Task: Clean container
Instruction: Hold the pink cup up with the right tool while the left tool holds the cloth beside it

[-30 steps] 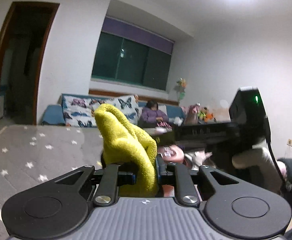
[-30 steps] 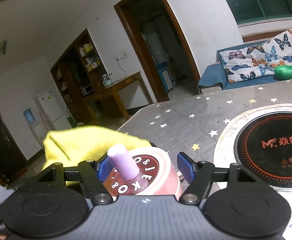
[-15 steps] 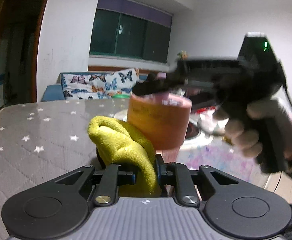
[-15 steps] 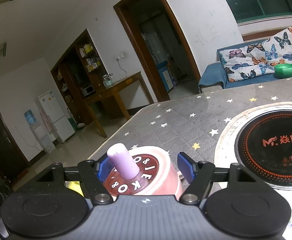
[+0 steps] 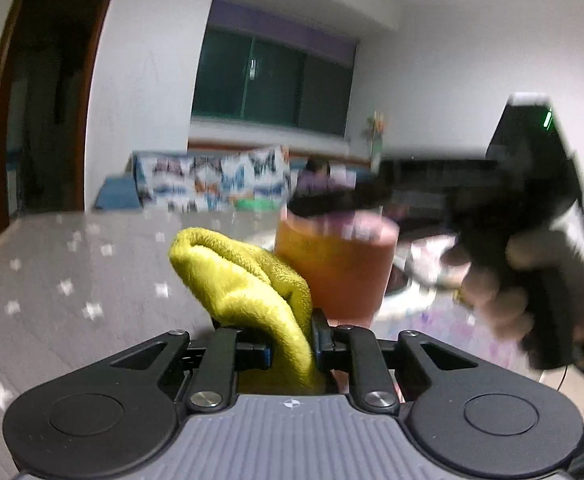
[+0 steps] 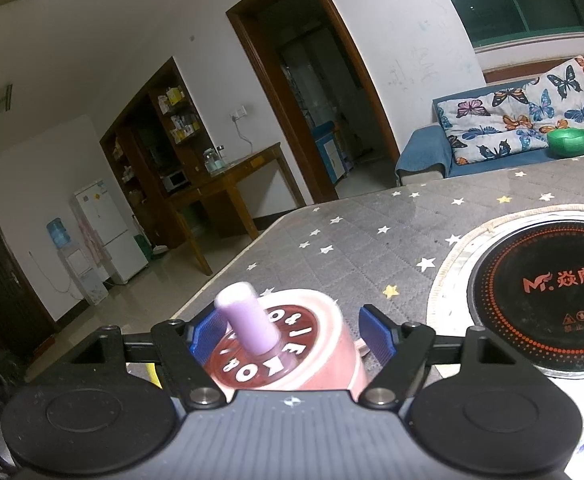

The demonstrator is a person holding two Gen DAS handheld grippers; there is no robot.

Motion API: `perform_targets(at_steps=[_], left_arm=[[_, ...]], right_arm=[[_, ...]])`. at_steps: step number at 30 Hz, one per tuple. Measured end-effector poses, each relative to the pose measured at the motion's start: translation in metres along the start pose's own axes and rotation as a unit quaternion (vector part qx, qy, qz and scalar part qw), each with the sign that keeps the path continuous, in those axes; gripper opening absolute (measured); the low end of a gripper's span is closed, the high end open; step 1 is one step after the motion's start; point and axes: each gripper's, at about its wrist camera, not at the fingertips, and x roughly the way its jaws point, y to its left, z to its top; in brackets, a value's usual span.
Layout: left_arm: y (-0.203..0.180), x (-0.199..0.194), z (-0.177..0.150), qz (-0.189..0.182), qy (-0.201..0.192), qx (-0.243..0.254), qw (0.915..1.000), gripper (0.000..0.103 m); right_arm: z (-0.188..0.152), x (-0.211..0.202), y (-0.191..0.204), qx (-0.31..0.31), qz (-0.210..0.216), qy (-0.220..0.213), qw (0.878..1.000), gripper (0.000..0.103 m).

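Table covered w/ grey quilted cloth, star pattern, white and a few yellow. Round black cooktop noted set into table at right, red logo and lettering on glass, pale ring round it. Pink container seen just beside cooktop, near table's front edge; contact w/ cloth cannot be confirmed. Left-wrist view blurred.

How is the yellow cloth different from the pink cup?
The yellow cloth is soft, fuzzy and folded over; the pink cup is hard, smooth and round. The cloth is pinched in the left gripper; the cup sits between the right gripper's opening jaws. Both are at the starry table.
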Motion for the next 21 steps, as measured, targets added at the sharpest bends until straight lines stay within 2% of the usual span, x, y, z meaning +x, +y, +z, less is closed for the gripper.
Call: perform_targets(at_steps=[3,6,16,21], left_arm=[[0.0,-0.011,0.011,-0.014,-0.028,0.004,0.9995,0.019],[0.001,-0.01,0.012,-0.019,-0.03,0.009,0.9993,0.019],[-0.003,0.009,-0.011,-0.021,0.018,0.026,0.9993,0.019],[-0.003,0.021,-0.023,-0.017,0.056,0.041,0.9974,0.019]], right_arm=[[0.0,0.0,0.0,0.0,0.001,0.001,1.0,0.075],[-0.002,0.0,-0.002,0.001,0.002,0.001,1.0,0.075],[-0.002,0.002,-0.003,0.002,0.003,0.003,1.0,0.075],[-0.002,0.003,-0.003,0.002,0.003,0.003,1.0,0.075]])
